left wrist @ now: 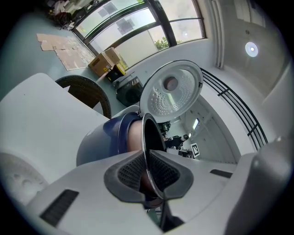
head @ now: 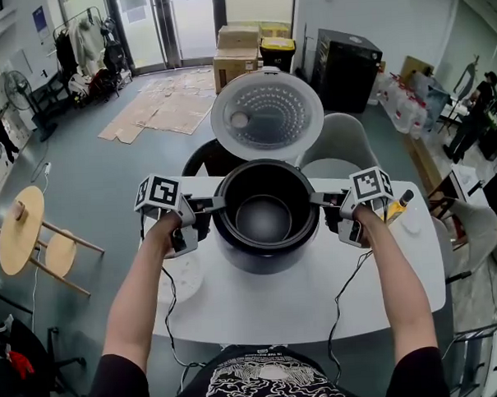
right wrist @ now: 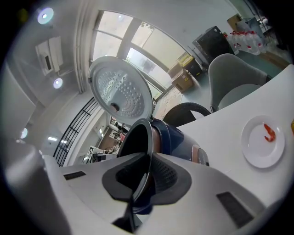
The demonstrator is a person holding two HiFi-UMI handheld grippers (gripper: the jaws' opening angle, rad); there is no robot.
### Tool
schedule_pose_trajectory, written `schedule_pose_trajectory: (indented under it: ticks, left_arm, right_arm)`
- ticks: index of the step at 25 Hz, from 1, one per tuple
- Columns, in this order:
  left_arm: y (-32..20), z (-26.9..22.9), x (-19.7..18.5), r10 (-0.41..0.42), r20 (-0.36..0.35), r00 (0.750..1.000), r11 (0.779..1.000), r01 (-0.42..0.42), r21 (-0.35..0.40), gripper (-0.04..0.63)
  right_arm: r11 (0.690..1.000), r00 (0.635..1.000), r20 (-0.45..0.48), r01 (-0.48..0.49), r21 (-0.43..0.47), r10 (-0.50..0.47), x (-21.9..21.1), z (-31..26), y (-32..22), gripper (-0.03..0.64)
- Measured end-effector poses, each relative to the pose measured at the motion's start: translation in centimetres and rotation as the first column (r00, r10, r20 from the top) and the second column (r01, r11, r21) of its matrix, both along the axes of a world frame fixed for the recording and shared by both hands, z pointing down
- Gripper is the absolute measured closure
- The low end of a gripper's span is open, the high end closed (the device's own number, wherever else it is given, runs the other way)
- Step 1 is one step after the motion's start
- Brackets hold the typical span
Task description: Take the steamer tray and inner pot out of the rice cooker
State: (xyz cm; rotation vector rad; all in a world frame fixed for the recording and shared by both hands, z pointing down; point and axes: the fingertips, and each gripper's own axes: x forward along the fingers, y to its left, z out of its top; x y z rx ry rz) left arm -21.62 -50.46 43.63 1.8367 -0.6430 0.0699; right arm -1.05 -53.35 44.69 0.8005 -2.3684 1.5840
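Note:
A dark blue rice cooker (head: 268, 260) stands on the white table (head: 302, 302) with its lid (head: 266, 115) swung up behind it. Its black inner pot (head: 264, 217) sits in it, with a strip of copper wall (left wrist: 133, 137) showing above the body. My left gripper (head: 218, 203) is shut on the left side of the pot's rim (left wrist: 149, 133), with the thin edge between the pads (left wrist: 131, 172). My right gripper (head: 316, 199) is shut on the right side of the rim (right wrist: 138, 137). A pale round dish (head: 184, 274), perhaps the steamer tray, lies on the table left of the cooker.
A small white plate (right wrist: 262, 142) with a red scrap lies on the table to the right, next to a dark bottle with a yellow cap (head: 399, 203). A grey chair (head: 340, 140) and a dark chair (head: 201, 158) stand behind the table. Cables hang off the front edge.

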Motion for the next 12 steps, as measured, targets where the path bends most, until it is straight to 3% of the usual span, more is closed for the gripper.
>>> schedule_pose_trajectory:
  ticks: [12]
  left_arm:
    - [0.5,-2.3,-0.2,-0.071,0.0,0.997,0.997,0.071,0.022,0.558]
  right_arm:
    - [0.995,0.997,-0.01,-0.074,0.069,0.075,0.3,-3.7,1.7,0.568]
